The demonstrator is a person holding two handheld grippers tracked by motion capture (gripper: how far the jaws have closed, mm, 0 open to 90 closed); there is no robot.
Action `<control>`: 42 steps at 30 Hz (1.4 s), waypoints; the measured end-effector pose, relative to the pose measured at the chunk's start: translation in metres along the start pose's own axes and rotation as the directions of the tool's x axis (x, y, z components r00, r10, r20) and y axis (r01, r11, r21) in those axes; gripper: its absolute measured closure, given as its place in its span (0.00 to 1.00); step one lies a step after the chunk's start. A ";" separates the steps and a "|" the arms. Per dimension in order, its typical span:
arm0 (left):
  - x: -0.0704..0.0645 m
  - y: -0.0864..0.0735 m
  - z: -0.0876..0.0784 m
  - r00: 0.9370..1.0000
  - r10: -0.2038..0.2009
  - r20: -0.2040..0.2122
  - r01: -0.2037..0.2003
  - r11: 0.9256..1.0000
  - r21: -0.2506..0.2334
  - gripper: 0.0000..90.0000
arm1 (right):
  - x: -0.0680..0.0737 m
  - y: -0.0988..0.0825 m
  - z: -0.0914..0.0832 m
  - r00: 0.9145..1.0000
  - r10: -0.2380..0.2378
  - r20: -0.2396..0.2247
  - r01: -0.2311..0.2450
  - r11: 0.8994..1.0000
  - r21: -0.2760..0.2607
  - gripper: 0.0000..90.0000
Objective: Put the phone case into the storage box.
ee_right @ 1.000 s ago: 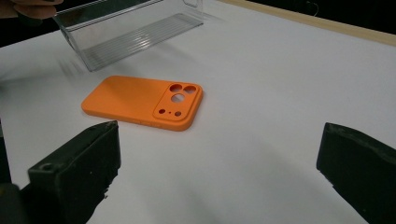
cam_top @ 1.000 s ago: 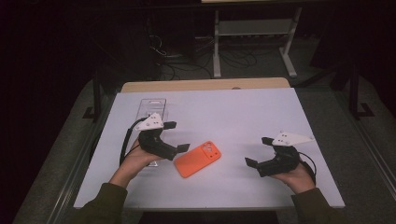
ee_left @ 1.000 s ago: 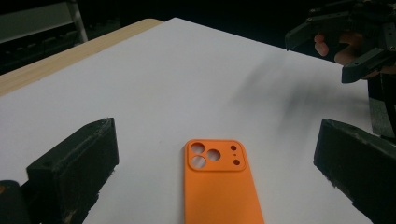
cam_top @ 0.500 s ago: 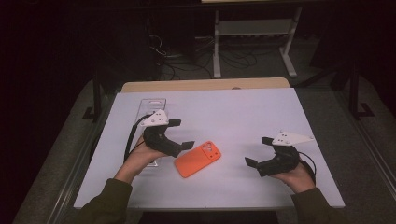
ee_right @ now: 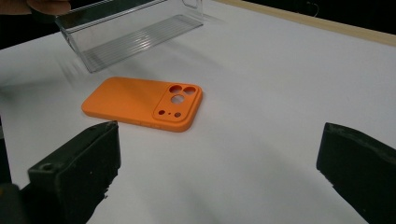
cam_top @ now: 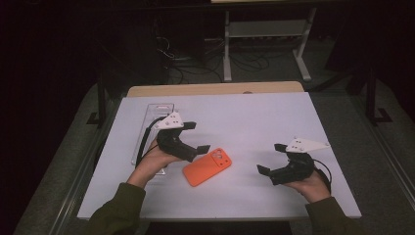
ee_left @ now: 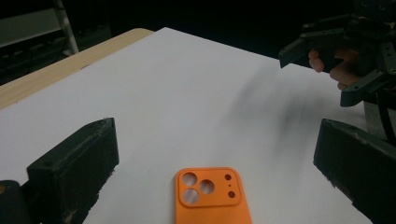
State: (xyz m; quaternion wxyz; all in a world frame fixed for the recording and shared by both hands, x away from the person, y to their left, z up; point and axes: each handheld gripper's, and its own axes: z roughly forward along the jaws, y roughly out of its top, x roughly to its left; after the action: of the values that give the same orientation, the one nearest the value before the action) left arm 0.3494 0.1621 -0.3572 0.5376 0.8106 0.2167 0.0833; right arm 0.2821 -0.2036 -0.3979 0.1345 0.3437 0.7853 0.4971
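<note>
Phone case [cam_top: 207,167]: orange, matte, rounded rect., camera cutouts; flat on white table [cam_top: 254,117], centre-front. Left gripper [cam_top: 193,137]: jaws wide apart, raised just beside case. Right gripper [cam_top: 269,158]: jaws apart, low, well apart from case. Clear ribbed tray [cam_top: 152,115] at left.

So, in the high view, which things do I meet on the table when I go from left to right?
clear plastic tray → left gripper → orange phone case → right gripper. The tray and the left gripper partly overlap; I order them by their middles.
</note>
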 end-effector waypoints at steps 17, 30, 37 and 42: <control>-0.002 0.013 0.012 0.999 0.017 0.032 -0.016 1.000 -0.018 0.00 | 0.000 0.000 0.001 1.000 -0.006 -0.002 0.006 1.000 0.000 0.00; -0.006 0.013 0.017 0.998 0.054 0.029 -0.056 0.995 0.085 0.00 | 0.001 -0.001 0.001 1.000 -0.011 -0.005 0.011 1.000 0.002 0.00; -0.007 0.008 0.019 0.998 0.064 0.022 -0.066 0.986 0.156 0.00 | 0.001 0.000 0.002 1.000 -0.011 -0.006 0.011 1.000 0.000 0.00; -0.006 0.003 0.020 0.998 0.057 0.013 -0.059 0.981 0.186 0.00 | 0.001 0.000 0.003 1.000 -0.009 -0.006 0.009 1.000 0.001 0.00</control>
State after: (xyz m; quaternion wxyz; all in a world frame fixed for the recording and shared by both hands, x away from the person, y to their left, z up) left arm 0.3522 0.1421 -0.3621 0.4575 0.8637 0.1977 0.0750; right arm 0.2827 -0.2011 -0.3990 0.1341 0.3386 0.7876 0.4970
